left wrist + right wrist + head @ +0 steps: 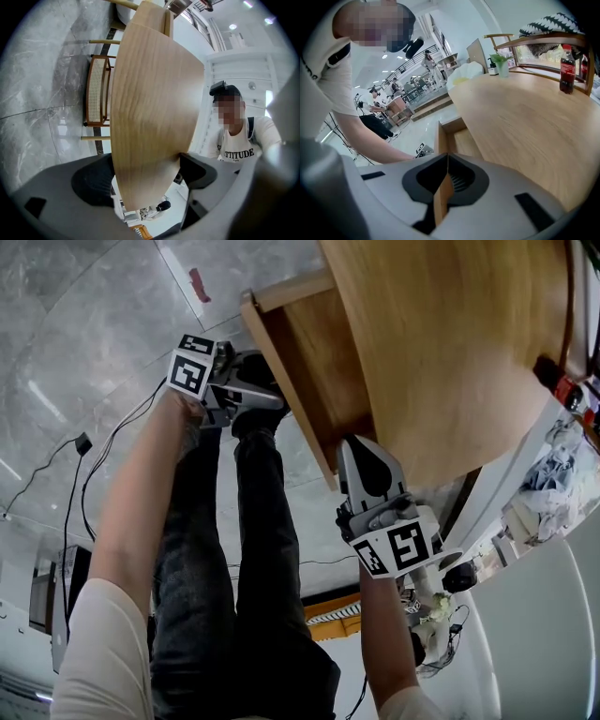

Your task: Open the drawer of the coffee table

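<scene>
The wooden coffee table (450,343) fills the upper right of the head view. Its drawer (314,371) stands pulled out toward me, with the inside floor showing. My left gripper (255,395) is shut on the far end of the drawer front (281,381). My right gripper (361,454) is shut on the near end of that panel. In the left gripper view the panel (150,122) runs between the two fingers of the left gripper (147,180). In the right gripper view the right gripper (444,183) clamps the thin panel edge (441,197), and the drawer's inside (461,140) lies beyond.
A cola bottle (567,70) and a small potted plant (501,64) stand at the tabletop's far side. A cane-backed chair (96,91) is on the marble floor beyond the table. Cables (94,465) trail over the floor at left. My legs (234,549) are below the drawer.
</scene>
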Available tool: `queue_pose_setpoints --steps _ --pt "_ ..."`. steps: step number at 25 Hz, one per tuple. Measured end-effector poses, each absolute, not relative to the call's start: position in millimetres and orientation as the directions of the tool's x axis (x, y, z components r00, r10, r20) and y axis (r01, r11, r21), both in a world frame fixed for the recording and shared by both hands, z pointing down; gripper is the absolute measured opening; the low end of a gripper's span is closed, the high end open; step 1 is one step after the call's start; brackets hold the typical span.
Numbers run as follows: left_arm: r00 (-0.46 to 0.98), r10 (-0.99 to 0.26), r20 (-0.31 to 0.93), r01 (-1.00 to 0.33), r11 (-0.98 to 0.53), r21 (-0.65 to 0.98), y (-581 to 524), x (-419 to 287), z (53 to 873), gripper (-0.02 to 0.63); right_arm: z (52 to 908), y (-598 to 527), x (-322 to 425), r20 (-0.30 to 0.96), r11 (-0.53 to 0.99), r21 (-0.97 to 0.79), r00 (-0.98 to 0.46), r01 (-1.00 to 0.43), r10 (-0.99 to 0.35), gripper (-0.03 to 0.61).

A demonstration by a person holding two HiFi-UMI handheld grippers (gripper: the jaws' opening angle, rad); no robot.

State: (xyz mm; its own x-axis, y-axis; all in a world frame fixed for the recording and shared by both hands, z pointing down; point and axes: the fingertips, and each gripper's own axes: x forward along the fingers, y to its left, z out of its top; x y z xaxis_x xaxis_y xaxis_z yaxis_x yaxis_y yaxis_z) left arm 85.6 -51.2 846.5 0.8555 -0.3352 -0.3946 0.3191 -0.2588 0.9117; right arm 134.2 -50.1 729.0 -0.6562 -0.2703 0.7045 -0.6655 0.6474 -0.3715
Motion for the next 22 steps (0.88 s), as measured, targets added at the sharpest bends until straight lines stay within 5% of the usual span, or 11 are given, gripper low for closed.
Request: queue_pose_setpoints --steps 22 --pt "0.843 -0.339 -0.417 0.337 -0.271 0.902 -4 43 854 0.428 751 -15 117 0.703 0.651 -0.401 -0.672 -0.645 -0.232 0.02"
